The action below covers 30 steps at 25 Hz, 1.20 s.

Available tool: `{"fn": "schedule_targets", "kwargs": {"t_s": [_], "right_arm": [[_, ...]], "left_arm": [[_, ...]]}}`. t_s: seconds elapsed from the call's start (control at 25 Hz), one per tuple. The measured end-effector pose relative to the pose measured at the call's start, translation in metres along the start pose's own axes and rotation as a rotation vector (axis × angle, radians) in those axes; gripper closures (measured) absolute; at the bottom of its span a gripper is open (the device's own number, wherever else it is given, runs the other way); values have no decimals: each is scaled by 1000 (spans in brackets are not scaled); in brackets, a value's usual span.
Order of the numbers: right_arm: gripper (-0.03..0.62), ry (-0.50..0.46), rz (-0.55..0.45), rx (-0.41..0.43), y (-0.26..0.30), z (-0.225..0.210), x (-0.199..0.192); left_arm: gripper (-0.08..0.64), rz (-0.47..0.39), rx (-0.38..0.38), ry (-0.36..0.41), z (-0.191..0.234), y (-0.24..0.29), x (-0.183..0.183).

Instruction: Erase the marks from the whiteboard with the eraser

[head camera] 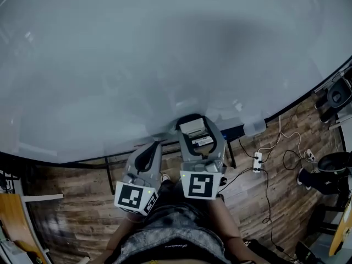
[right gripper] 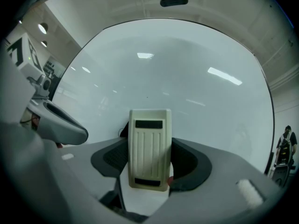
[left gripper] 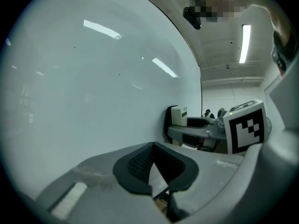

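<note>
right tool [right gripper: 148,164] clamped on the eraser [right gripper: 149,139], up at the whiteboard [right gripper: 187,78]. left tool [left gripper: 156,166] pinched closed, empty, just left of it.

Head view: from above, faces steeply down whiteboard [head camera: 165,54] onto left gripper [head camera: 149,150], right gripper [head camera: 194,126] and wood floor [head camera: 71,186].
Left gripper view: hard beside board, faces along it toward right gripper.
Right gripper view: near board, faces it squarely; left gripper at left edge.
All three share board and eraser [right gripper: 149,148].
</note>
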State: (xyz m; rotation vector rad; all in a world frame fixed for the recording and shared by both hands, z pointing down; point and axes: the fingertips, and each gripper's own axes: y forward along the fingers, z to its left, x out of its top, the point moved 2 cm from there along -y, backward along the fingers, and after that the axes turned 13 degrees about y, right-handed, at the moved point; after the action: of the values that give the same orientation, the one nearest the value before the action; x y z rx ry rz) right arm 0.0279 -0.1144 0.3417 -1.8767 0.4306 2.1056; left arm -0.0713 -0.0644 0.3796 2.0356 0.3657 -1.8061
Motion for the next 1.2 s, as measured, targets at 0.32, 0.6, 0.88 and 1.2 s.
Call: {"fn": "schedule_targets", "kwargs": {"t_s": [0.32, 0.6, 0.88, 1.2], "right_arm": [[328, 3, -8, -12, 0, 0, -4], [328, 7, -15, -3, -5, -26, -8], [328, -25, -13, 34, -11, -86, -17], [328, 34, -28, 57, -10, -147, -22]], "left_arm": [[557, 12, -89, 34, -9, 12, -14], [557, 34, -67, 43, -27, 39, -10], [557, 46, -21, 20, -72, 83, 0], [557, 48, -15, 23, -112, 132, 11]]}}
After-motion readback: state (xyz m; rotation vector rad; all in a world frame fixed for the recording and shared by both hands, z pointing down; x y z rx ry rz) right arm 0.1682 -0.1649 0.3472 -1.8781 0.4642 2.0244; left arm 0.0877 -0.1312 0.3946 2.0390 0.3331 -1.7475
